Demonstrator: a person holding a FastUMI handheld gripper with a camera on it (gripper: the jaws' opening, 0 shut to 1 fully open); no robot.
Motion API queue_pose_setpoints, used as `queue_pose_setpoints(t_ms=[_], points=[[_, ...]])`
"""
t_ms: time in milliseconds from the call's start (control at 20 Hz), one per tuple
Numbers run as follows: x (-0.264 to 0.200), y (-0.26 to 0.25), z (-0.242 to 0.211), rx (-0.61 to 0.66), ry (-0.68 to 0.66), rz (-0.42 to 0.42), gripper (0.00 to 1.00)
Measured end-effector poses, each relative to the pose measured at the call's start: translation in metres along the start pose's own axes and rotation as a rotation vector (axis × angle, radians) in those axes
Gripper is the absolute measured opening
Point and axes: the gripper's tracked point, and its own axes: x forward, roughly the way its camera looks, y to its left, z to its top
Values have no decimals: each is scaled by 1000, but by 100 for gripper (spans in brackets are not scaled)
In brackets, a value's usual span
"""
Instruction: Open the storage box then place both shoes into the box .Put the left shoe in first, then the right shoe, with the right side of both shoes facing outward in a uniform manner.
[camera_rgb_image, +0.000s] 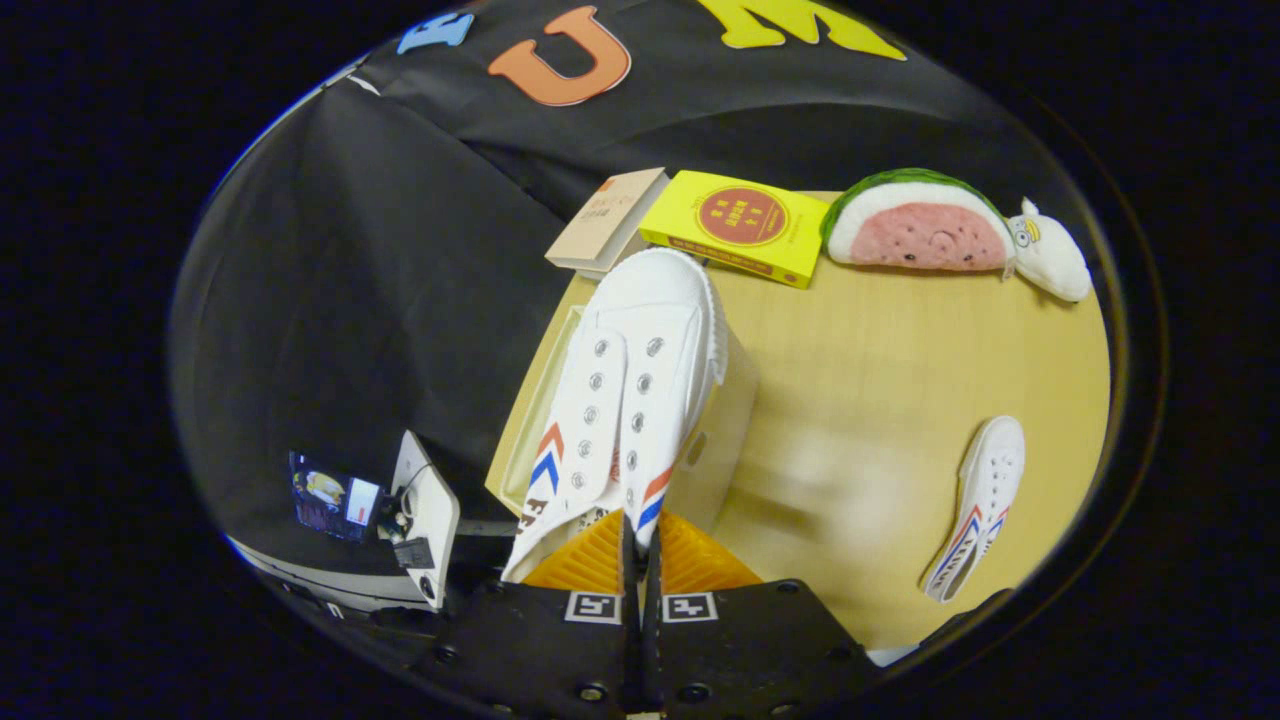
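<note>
Gripper: fingers nearly closed, pinching the heel collar of the held shoe, a light, soft canvas upper on a stiffer sole. It hangs over the open storage box, apparently not yet seated. Second shoe lies well right of the box, best taken at the collar.

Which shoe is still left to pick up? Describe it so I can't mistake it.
On the wooden table, look away from the white storage box and the shoe pinched between the gripper fingers. The other shoe lies alone on bare tabletop, a white sneaker with red and blue stripes, nothing touching it.
</note>
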Motion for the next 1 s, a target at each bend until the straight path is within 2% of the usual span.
queue_pose_setpoints(t_ms=[400,600,900,1000], points=[[77,48,6,10,21,-76,0],[112,52,12,43,-20,-144,0],[165,48,2,59,10,-226,0],[178,46,-10,73,58,-256,0]])
